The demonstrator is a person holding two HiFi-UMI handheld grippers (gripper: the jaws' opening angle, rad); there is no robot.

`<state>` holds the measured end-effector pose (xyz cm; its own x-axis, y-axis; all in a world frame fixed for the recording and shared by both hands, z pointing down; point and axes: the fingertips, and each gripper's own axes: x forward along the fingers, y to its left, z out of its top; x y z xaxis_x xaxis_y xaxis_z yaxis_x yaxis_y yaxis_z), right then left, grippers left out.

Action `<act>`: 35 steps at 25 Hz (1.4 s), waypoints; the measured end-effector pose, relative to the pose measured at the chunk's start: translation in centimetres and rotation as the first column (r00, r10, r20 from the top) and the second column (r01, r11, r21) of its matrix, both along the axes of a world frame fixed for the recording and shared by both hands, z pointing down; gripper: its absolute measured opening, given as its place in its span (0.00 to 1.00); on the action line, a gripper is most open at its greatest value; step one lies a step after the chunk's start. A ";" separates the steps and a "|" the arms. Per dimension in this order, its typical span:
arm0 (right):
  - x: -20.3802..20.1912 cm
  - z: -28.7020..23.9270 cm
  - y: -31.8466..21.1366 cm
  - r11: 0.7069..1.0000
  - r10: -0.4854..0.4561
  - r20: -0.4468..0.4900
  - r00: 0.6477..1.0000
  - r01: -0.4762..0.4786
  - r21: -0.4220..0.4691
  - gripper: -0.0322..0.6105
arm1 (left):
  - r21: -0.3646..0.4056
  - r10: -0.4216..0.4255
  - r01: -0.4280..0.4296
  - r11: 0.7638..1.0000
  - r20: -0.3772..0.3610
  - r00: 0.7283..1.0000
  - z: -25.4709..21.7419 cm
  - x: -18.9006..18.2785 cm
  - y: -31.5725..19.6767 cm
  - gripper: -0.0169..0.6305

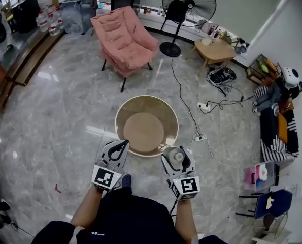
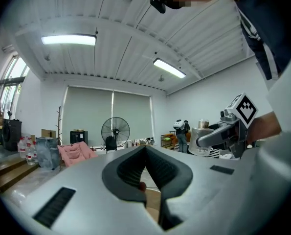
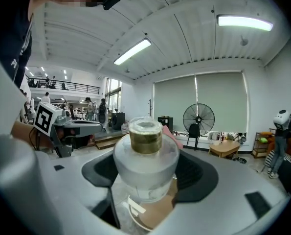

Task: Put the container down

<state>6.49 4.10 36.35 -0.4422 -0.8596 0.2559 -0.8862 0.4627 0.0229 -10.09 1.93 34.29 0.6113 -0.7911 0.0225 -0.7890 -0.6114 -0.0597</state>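
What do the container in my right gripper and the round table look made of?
Container: likely frosted glass or plastic, translucent and cloudy, with a matte brass-coloured neck band. Round table: apparently wood, pale tan matte top with raised rim.

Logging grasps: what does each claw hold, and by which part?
The right claw grips the frosted container around its round body, below the gold neck. The left claw is shut, empty.

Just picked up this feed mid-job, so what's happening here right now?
A person stands over a round wooden table with a gripper in each hand. The right gripper has its jaws shut on a frosted container with a gold-coloured band, held up by the table's near rim and not yet set down. The left gripper is alongside, jaws together and empty.
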 end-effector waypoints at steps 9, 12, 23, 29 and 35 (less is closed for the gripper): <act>-0.5 -1.2 -3.1 0.998 0.056 0.010 0.998 -0.056 0.006 0.57 | 0.010 0.082 -0.082 0.997 -0.002 0.997 -1.2 0.5 -3.9 0.06; -0.5 -1.0 -3.6 0.999 0.054 0.000 0.999 -0.054 0.009 0.57 | 0.002 0.094 -0.094 0.996 -0.003 0.996 -0.7 0.8 -4.4 0.06; 0.7 -0.3 -4.8 1.000 0.029 0.010 1.000 -0.029 -0.003 0.57 | -0.039 0.076 -0.076 0.996 0.010 0.997 0.3 2.1 -5.0 0.06; 2.2 0.0 -5.6 0.999 0.034 0.010 0.999 -0.034 -0.018 0.57 | -0.041 0.056 -0.056 0.998 0.010 0.998 0.6 2.8 -5.5 0.06; 3.1 0.3 -6.3 1.000 0.001 0.017 1.000 -0.001 -0.026 0.57 | -0.059 0.033 -0.032 0.998 0.023 0.999 0.8 3.8 -6.0 0.06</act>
<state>9.61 -2.24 36.68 -0.4461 -0.8531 0.2706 -0.8868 0.4622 -0.0047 -6.26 -4.02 35.12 0.6353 -0.7677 0.0836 -0.7675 -0.6397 -0.0420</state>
